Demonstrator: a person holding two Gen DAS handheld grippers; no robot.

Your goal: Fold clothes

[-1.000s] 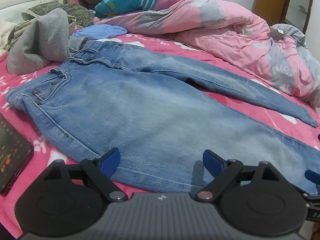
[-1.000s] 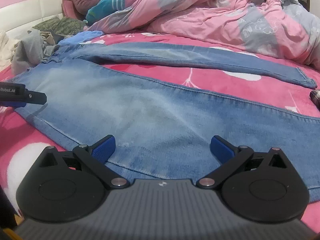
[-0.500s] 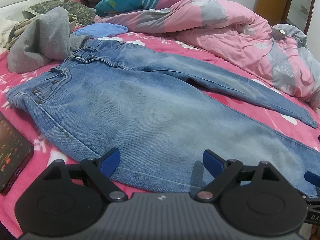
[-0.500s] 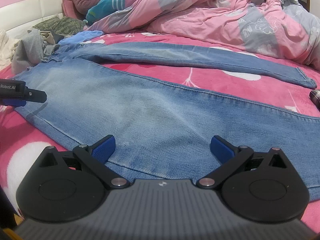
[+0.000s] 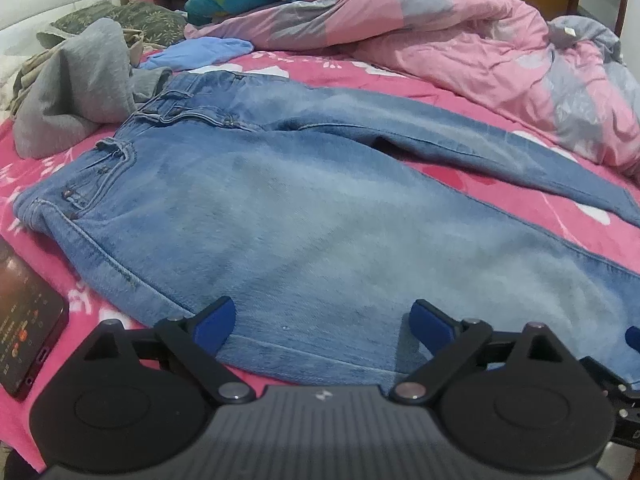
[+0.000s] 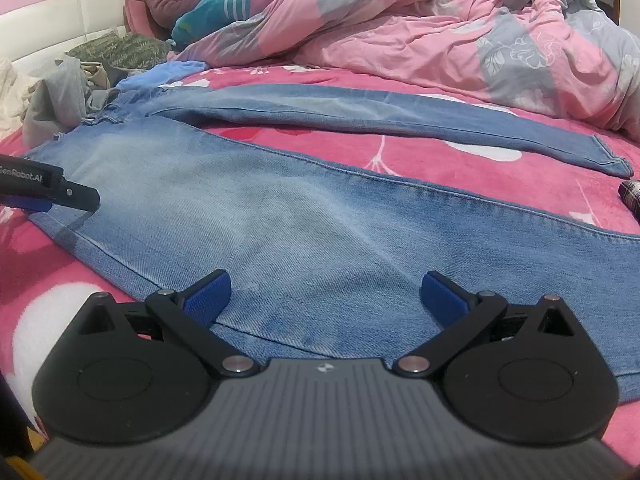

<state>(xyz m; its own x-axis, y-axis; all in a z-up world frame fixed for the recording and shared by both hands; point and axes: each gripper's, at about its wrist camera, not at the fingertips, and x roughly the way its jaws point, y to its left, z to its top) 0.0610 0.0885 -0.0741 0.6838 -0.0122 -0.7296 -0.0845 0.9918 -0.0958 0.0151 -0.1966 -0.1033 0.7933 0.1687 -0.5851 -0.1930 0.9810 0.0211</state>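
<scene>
Along the bed's near edge we hold our left gripper and right gripper spread wide, empty, over the flat jeans.

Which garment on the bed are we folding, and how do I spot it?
Start from the pink quilt heaped at the far side of the bed. In front of it, flat on the red floral blanket, lie the blue jeans, the only denim, legs splayed.
</scene>
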